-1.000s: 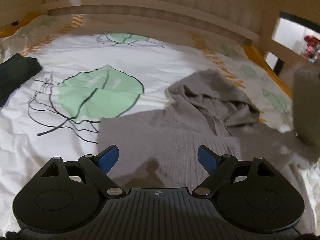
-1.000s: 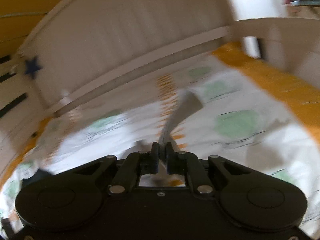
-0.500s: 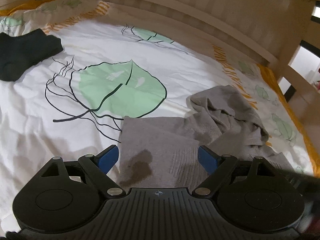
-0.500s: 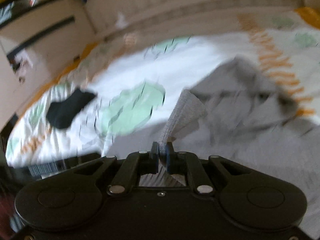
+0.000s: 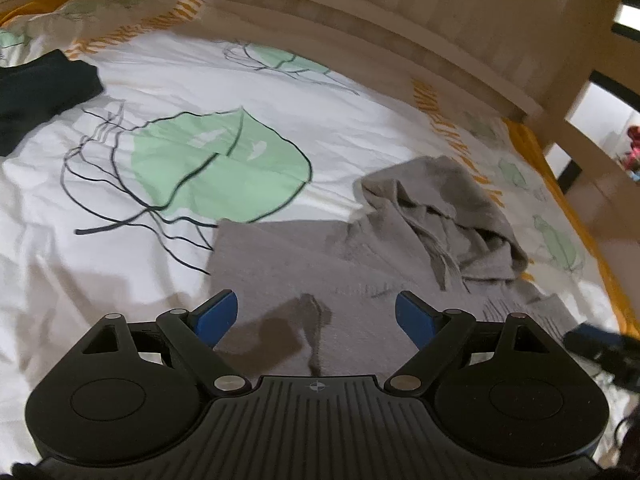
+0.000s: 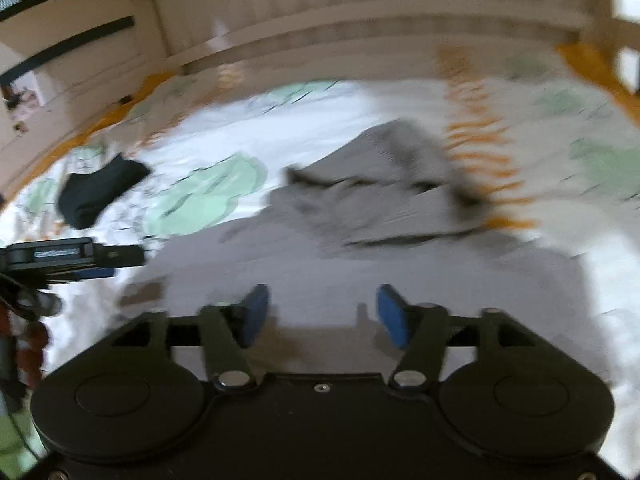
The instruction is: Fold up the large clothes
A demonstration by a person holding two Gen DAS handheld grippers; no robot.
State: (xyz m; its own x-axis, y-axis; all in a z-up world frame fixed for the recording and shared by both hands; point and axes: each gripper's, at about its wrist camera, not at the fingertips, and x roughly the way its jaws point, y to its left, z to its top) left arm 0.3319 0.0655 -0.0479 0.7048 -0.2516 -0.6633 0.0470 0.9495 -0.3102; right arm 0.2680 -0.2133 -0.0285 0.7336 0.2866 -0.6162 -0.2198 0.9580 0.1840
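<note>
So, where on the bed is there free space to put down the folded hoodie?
The widest bare patch of duvet lies between the black garment at far left and the grey hoodie, running back to the wooden bed rail. The right side is crowded: the bunched hood nearly reaches the orange edge.

My right wrist view is motion-smeared: the grey hoodie [image 6: 384,184] folds are unreadable. In my left view the dark garment [image 5: 36,92] is cut off at the left edge.
</note>
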